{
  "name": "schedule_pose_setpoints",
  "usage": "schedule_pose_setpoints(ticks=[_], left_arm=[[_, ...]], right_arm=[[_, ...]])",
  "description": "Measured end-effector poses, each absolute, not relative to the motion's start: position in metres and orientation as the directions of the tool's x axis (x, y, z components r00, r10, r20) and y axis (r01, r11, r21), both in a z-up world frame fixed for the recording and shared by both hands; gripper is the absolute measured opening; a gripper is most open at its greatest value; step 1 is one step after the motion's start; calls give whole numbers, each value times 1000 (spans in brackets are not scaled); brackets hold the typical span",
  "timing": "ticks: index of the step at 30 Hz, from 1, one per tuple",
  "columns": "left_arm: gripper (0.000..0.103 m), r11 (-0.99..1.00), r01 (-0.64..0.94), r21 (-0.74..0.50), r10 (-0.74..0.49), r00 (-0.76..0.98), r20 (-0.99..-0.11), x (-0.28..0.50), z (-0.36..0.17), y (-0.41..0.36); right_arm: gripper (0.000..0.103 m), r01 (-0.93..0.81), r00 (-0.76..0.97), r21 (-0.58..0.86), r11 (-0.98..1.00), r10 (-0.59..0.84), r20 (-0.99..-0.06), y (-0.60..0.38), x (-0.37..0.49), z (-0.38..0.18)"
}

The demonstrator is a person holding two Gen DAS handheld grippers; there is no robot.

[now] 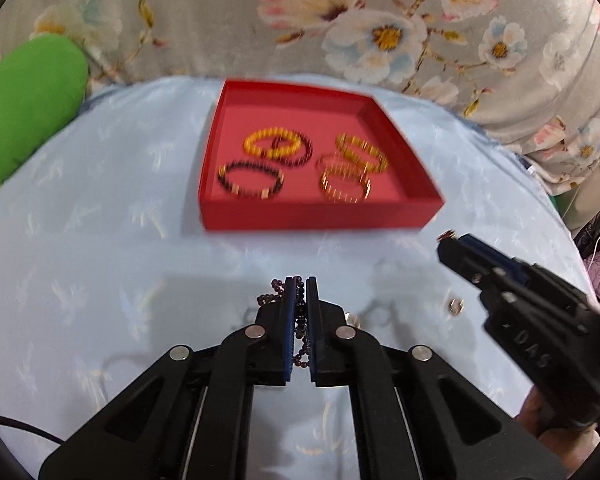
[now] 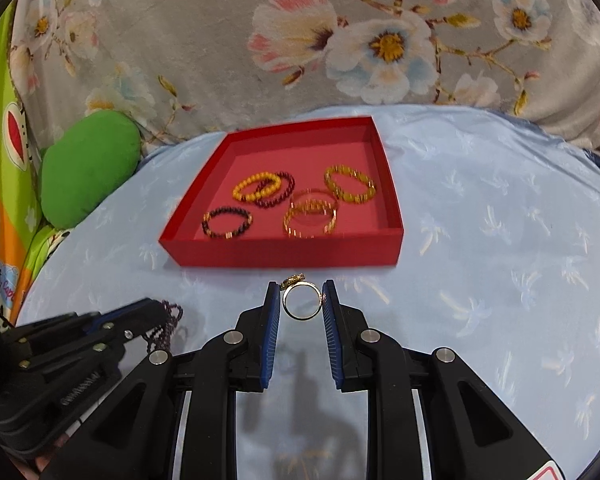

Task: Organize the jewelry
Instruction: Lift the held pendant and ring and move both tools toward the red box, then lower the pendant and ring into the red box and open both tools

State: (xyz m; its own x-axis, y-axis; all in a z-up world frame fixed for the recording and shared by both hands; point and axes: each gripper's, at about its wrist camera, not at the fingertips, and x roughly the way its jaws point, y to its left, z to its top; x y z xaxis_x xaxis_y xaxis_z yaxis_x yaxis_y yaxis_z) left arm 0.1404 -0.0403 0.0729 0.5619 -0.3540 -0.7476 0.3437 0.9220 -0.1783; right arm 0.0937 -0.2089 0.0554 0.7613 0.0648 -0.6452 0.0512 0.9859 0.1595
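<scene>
A red tray [image 1: 320,212] [image 2: 284,258] on the light blue cloth holds several bracelets: yellow beaded [image 2: 257,186], dark red beaded [image 2: 278,194], black beaded [image 2: 226,222], gold bangles [image 2: 310,214] and amber beaded [image 2: 350,188]. My left gripper [image 1: 300,282] is shut on a dark purple bead necklace [image 1: 270,298], just in front of the tray; it also shows in the right wrist view [image 2: 162,320]. My right gripper [image 2: 302,290] is shut on a gold ring [image 2: 303,300], held upright near the tray's front wall. In the left wrist view the right gripper [image 1: 450,240] is at the right.
A small gold ring [image 1: 455,306] lies on the cloth at the right, and another small metal piece [image 1: 354,320] lies beside my left fingers. A green cushion [image 1: 24,108] [image 2: 88,164] sits at the left. Floral fabric [image 2: 300,40] rises behind the cloth.
</scene>
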Motion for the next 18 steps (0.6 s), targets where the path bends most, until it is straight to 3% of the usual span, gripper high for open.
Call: schedule_pose_setpoints(ticks=[8, 18], left_arm=[[5, 924, 363, -120, -345, 660, -667, 199, 134, -61], [5, 928, 366, -72, -316, 669, -673, 286, 130, -87]], right_arm=[[21, 31, 790, 151, 988, 69, -610, -221, 156, 98], [21, 36, 785, 108, 993, 39, -618, -233, 251, 102]])
